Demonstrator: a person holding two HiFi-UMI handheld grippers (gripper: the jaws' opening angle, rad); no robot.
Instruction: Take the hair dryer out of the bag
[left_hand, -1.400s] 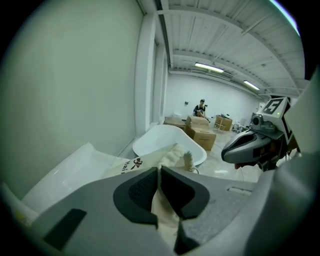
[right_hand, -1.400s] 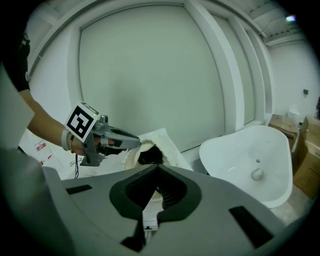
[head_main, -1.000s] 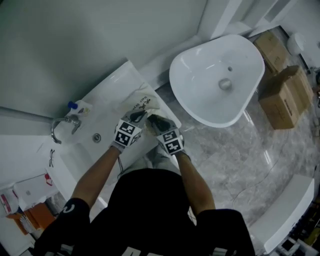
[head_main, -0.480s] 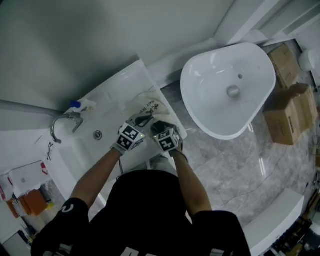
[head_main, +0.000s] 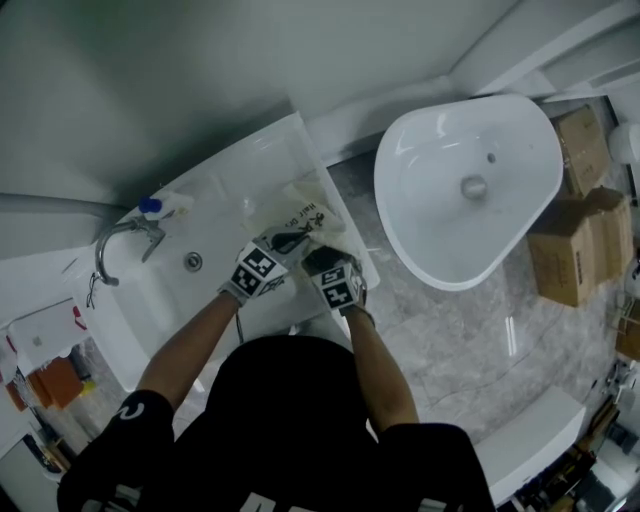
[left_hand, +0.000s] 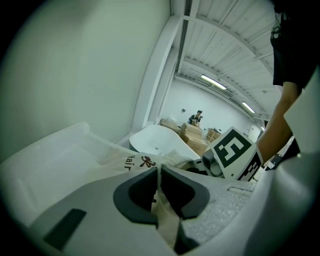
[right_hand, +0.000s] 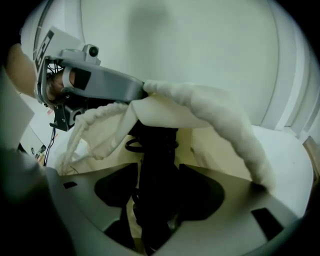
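- Status: removal is not done. The dryer (right_hand: 156, 192) is still in the mouth of the bag (head_main: 303, 213), with only its black handle end and cord (right_hand: 131, 145) showing past the rim.
- Location: the bag lies on the white counter (head_main: 262, 165), right of the tap (head_main: 122, 240), with its mouth turned towards the person.
- Left gripper (left_hand: 158, 173): the jaws are nearly together, pinching a fold of the bag's rim and lifting the mouth open.
- Right gripper (right_hand: 159, 169): the jaws have just been opening and stand wide. The dryer's handle is between them, and I judge it not yet clamped.
- Outstanding, in my judgement: close on the handle and draw the dryer clear while the left gripper holds the bag back.
- Dryer: black, slim handle, cord coiled. The body is hidden inside the bag.
- Bag: cream cloth with a gathered drawstring rim and dark print.
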